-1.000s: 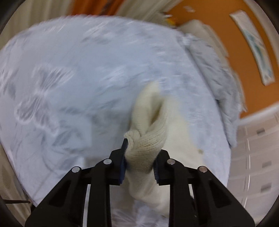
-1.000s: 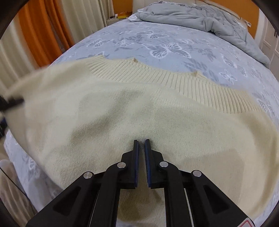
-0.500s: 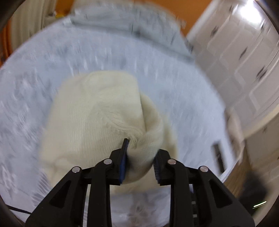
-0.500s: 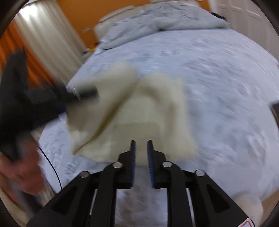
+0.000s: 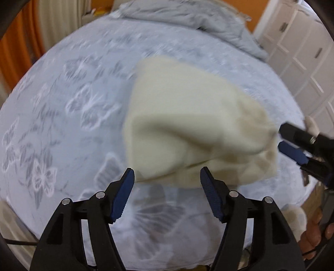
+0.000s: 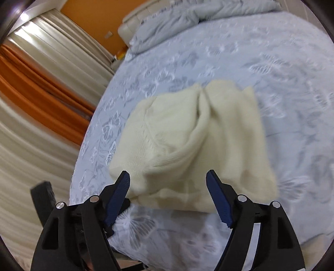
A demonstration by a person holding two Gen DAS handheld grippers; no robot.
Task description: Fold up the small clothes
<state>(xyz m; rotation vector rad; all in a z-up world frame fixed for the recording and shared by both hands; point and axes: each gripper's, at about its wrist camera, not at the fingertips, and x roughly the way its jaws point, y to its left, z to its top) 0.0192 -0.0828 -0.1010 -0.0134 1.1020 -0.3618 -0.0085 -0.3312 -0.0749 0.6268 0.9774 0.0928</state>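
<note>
A cream knitted sweater [image 5: 187, 125] lies in a soft, lumpy heap on the bed [image 5: 62, 104]. The bed has a pale blue sheet with butterflies on it. The sweater is bunched up, with a fold running down its middle and some of its cloth flopped over itself.

The left gripper [image 5: 167, 185] is wide open — nothing sits between its two blue pads. It hangs just in front of the near edge of the sweater. Both pictures are a bit blurry, so I cannot tell if it touches the cloth.

The right gripper [image 6: 168, 187] is spread wide too, and holds nothing. It is also near the front edge of the sweater. In the left view it shows at the right side, close by the sweater's corner.

At the far end of the bed lies a crumpled grey blanket [image 6: 187, 18]. Orange and cream curtains [image 6: 41, 83] hang to the left — white closet doors [image 5: 302, 52] stand to the right.
</note>
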